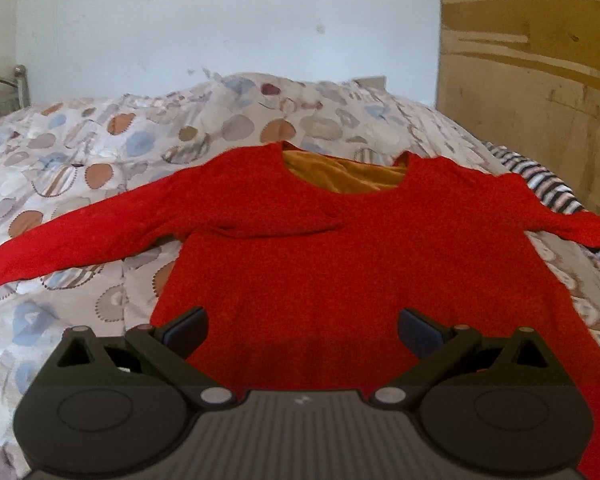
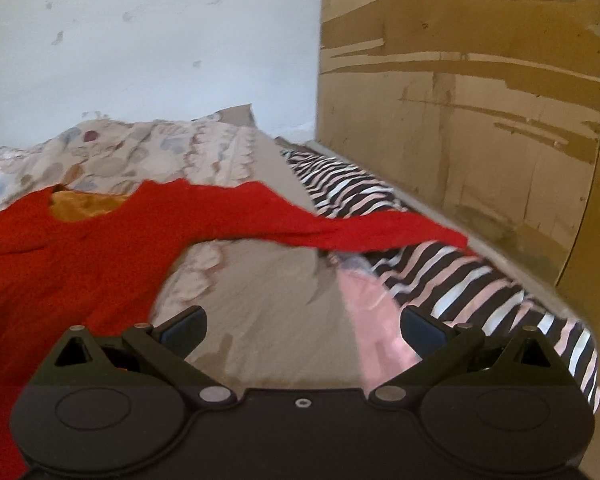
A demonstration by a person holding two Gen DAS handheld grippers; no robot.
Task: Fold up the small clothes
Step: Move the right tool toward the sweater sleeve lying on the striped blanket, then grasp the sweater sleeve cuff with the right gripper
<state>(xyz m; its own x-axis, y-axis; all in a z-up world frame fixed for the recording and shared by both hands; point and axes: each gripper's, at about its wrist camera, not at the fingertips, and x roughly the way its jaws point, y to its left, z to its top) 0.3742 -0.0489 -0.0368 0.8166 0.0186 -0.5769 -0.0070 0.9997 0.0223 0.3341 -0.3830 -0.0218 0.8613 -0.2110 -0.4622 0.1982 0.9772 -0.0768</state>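
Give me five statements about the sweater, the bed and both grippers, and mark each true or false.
1. The red sweater lies spread on the patterned bedcover with both sleeves out to the sides. True.
2. The left gripper is shut on the sweater's hem. False: its jaws stand wide apart over the lower part of the sweater, gripping nothing.
3. The sweater's inside, seen at the neckline, is mustard yellow. True.
4. The right gripper holds the sleeve. False: it is open and empty over the bedcover; the right sleeve lies farther ahead.
5. That sleeve's end rests on a striped cloth. True.
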